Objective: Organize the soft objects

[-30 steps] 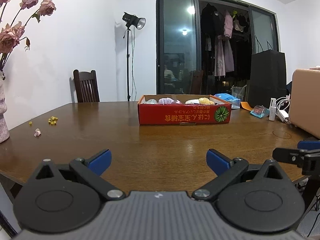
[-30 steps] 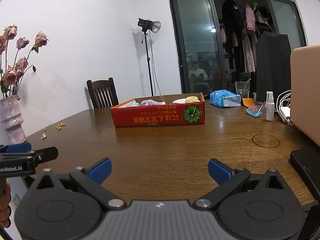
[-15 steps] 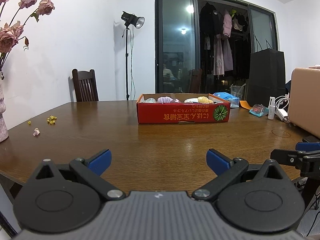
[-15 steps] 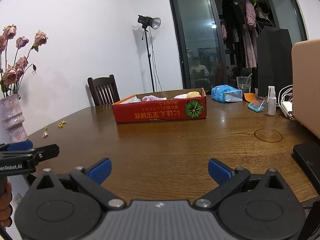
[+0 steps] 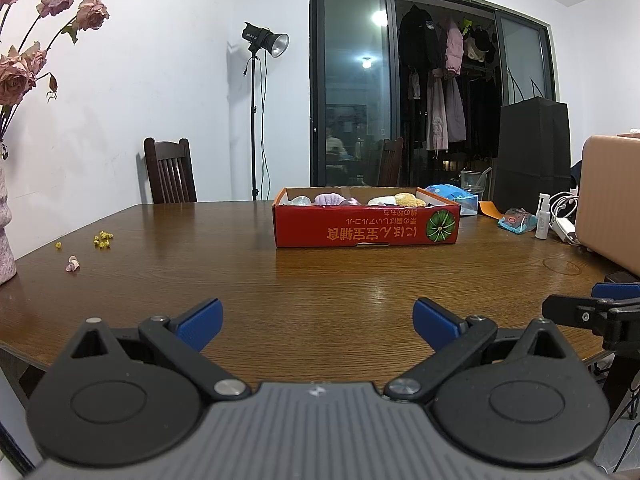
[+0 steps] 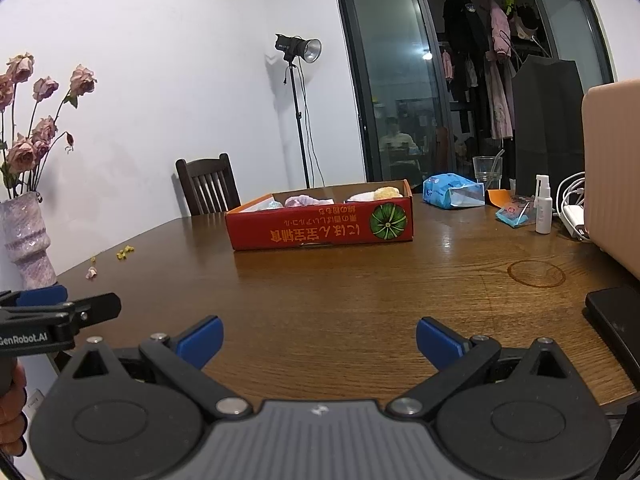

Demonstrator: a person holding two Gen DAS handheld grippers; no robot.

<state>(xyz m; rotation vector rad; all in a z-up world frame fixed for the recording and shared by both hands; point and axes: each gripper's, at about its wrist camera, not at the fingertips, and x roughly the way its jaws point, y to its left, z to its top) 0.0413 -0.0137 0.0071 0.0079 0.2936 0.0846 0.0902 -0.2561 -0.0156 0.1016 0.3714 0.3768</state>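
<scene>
- Left gripper (image 5: 316, 320), left wrist view: both blue-tipped fingers spread wide, nothing between them, just bare wooden table (image 5: 320, 276) showing through the gap. It sits level at the near edge of the table, pointing straight across it.
- Red cardboard box (image 5: 366, 229) is well ahead of this gripper and a touch to its right. Its long side runs crossways to the fingers, so the printed side faces the camera, and the lettering reads upside down.
- Soft objects (image 5: 330, 199) poke just over the box rim: a purplish one toward the left, a yellow one (image 5: 408, 199) toward the right, pale ones in between. Can't tell how they're laid out inside.
- Over at the far right of this view you can see the right gripper (image 5: 592, 310) from the side, about level with this one.
- Right gripper (image 6: 320, 338), right wrist view: same deal, fingers wide apart and holding nothing. It's tilted a bit, so the table slopes across the frame.
- From here the box (image 6: 320, 233) is well ahead, roughly centred, turned slightly so its right end comes nearer. Long axis still crosswise.
- Soft things show above the rim again, purple (image 6: 300, 201) left, yellow (image 6: 386, 192) right.
- Left gripper (image 6: 60, 312) pokes in at the left, with a bit of the person's hand (image 6: 10, 412) under it gripping the handle.
</scene>
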